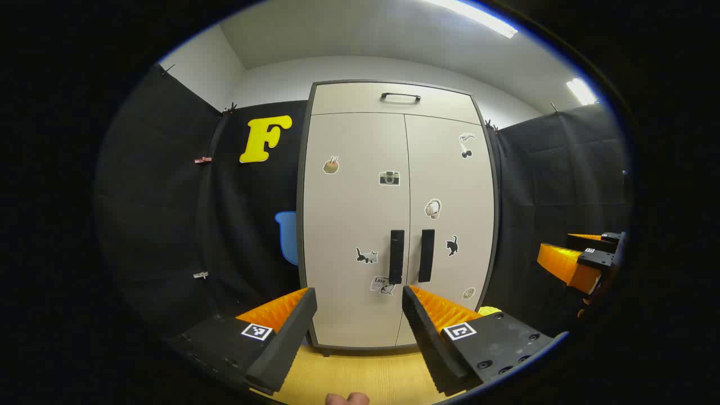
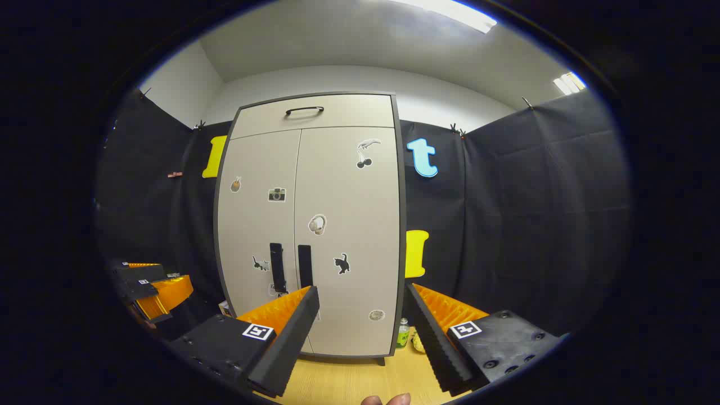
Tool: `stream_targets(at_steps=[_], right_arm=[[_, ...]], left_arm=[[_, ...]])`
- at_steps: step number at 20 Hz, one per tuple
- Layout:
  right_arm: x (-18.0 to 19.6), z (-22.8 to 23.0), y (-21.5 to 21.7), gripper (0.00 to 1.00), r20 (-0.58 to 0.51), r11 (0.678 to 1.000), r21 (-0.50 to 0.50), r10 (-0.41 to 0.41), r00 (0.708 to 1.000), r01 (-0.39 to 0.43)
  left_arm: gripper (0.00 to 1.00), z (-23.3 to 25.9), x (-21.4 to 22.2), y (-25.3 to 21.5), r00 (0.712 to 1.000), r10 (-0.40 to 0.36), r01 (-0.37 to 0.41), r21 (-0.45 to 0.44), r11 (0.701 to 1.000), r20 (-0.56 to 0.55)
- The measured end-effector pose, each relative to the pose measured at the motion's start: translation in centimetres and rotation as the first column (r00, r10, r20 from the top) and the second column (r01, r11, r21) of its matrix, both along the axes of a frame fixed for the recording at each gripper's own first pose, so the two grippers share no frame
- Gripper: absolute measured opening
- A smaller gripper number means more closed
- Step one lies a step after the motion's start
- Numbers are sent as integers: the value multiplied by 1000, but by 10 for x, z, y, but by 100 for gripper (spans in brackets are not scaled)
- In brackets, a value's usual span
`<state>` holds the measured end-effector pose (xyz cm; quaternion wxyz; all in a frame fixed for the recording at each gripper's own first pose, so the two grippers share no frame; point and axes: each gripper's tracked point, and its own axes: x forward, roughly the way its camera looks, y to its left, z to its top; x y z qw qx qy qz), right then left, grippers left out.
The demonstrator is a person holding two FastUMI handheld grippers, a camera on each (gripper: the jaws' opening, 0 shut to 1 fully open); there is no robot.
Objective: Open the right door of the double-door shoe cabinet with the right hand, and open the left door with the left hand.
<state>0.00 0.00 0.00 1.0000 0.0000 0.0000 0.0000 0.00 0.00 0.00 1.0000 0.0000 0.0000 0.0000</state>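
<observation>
the left gripper view looks straight ahead at the front of the shoe cabinet (image 1: 396, 214) from low down and a little way back, roughly centred on the seam between its two doors, with the left hand-held gripper (image 1: 358, 301) at the bottom of the picture. the right gripper view faces the same cabinet (image 2: 309, 225) from a spot farther to the right and slightly farther back, so the cabinet sits left of centre and more of the right-hand booth wall (image 2: 534, 225) shows. both views share the whole cabinet front, the ceiling and a strip of wooden floor (image 1: 360, 377). each view catches the other hand-held gripper at its edge: the right one (image 1: 579, 261) and the left one (image 2: 149, 289).
</observation>
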Motion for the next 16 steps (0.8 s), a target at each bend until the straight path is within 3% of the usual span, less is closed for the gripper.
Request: stream_targets(at_steps=[6,16], right_arm=[[-2,7,-2,97,23,1000,-10,-9,1000,10],[16,5,33,98,-1,998,18,65,998,-65]], left_arm=[[95,5,-5,2,1000,7,-7,19,1000,4],[94,17,3,8,999,9,-10,40,999,30]])
